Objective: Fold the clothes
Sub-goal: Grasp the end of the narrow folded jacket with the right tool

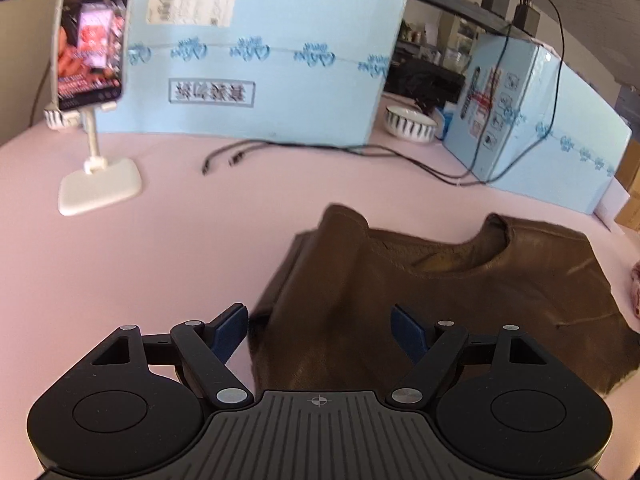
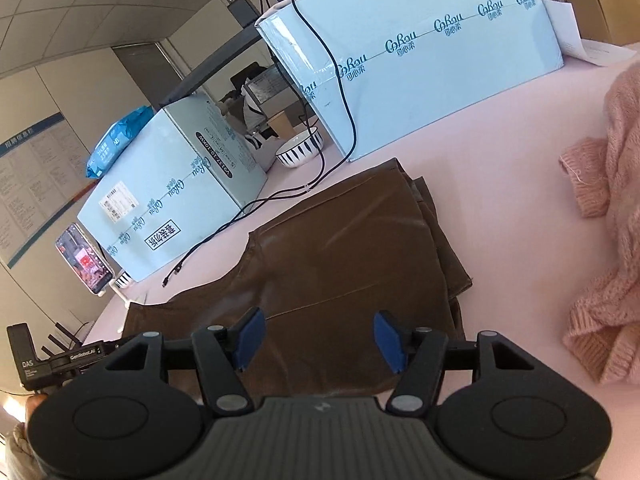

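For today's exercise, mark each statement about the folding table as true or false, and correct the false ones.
1. The brown garment lies on the pink table. True.
2. The left hand-held gripper is shut on the garment. False: its jaws stand open, holding nothing.
3. A pink sweater lies to the right of the brown garment. True.
4. The striped bowl sits on the garment. False: it stands apart, between the blue boxes.
5. The right hand-held gripper is open. True.

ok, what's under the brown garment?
The brown garment lies on the pink table cover, with its own folded layers showing at the right edge. Anything beneath its middle is covered.
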{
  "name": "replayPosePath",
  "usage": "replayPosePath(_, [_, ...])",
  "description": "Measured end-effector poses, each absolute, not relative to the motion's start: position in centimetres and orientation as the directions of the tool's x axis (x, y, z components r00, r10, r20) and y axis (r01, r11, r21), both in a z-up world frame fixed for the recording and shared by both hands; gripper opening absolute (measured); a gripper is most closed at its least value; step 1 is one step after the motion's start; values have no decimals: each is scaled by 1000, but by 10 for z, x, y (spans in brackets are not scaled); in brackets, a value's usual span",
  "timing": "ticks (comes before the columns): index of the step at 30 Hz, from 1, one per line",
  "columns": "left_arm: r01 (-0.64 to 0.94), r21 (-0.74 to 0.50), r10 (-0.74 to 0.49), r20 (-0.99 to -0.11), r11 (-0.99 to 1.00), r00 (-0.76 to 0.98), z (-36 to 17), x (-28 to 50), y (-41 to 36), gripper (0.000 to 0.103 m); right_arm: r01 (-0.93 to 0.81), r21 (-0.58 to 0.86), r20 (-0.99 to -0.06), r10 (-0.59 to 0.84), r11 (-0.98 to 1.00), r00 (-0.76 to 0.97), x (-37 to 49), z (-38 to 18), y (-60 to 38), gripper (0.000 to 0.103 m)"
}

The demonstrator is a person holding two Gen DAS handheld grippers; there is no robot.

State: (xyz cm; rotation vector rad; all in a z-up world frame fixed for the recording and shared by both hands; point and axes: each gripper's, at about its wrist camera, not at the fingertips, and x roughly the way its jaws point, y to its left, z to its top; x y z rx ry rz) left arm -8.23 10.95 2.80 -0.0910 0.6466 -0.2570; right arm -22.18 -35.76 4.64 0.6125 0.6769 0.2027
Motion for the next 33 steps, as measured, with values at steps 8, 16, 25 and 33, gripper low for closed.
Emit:
replayPosePath(8, [338, -149, -367, -478, 929, 798, 58, -103, 73, 86, 153, 775, -524, 488, 614, 698, -244, 31, -363, 68])
replayPosePath(16, [438, -224, -476, -605, 871, 638, 23, -78, 22, 86, 366, 785, -557, 310, 500, 771, -252, 6, -365, 74])
replayPosePath(25, [430, -302, -519, -612, 851, 597, 6, -77, 7, 86, 365, 870, -442, 196, 331, 875, -240, -14, -376, 74])
replayPosePath(33, [474, -331, -572, -586, 816, 574, 1, -81, -10, 89, 353, 867, -400, 67, 353, 914, -240, -38, -379, 9])
